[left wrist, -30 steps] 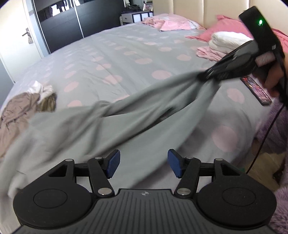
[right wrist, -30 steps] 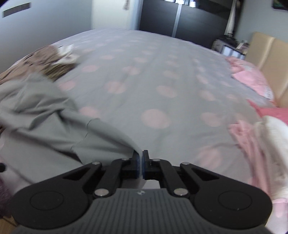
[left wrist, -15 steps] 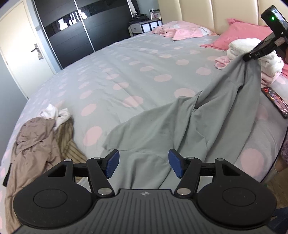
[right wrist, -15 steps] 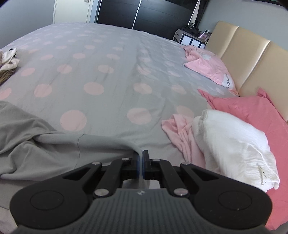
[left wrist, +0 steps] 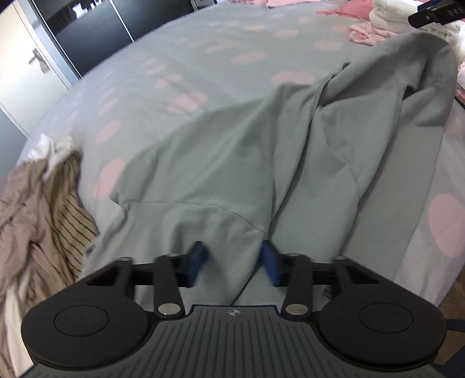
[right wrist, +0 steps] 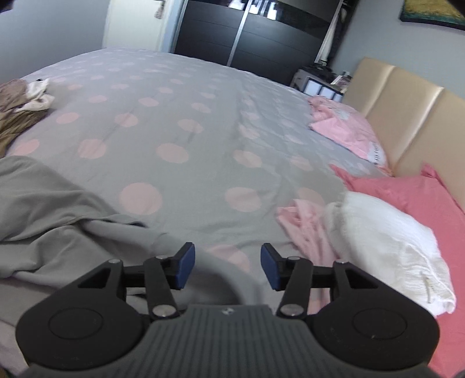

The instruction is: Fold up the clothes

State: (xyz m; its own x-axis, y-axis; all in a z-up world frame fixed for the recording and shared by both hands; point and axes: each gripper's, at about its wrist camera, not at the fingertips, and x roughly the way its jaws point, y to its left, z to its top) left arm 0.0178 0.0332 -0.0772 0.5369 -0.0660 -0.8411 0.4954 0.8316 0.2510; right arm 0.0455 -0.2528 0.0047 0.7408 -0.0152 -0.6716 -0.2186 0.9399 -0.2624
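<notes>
A large grey garment (left wrist: 261,151) lies crumpled along the near edge of the bed, stretching from front left to far right. My left gripper (left wrist: 232,263) is open, its blue pads on either side of a fold of the garment's near end, without clamping it. My right gripper (right wrist: 226,266) is open and empty just above the garment's other end (right wrist: 52,209); its tip shows in the left wrist view (left wrist: 436,14) at the top right, above the cloth.
The bed has a grey cover with pink dots (right wrist: 180,122). A pile of beige and striped clothes (left wrist: 37,209) lies at the left. A folded white cloth (right wrist: 386,241), pink garments (right wrist: 305,226) and pink pillows (right wrist: 412,189) lie by the headboard. Dark wardrobe doors (right wrist: 255,40) stand beyond.
My right gripper has opened and let go of the grey garment, which now lies on the bed. My left gripper has moved in over the garment's near end, its pads closer together.
</notes>
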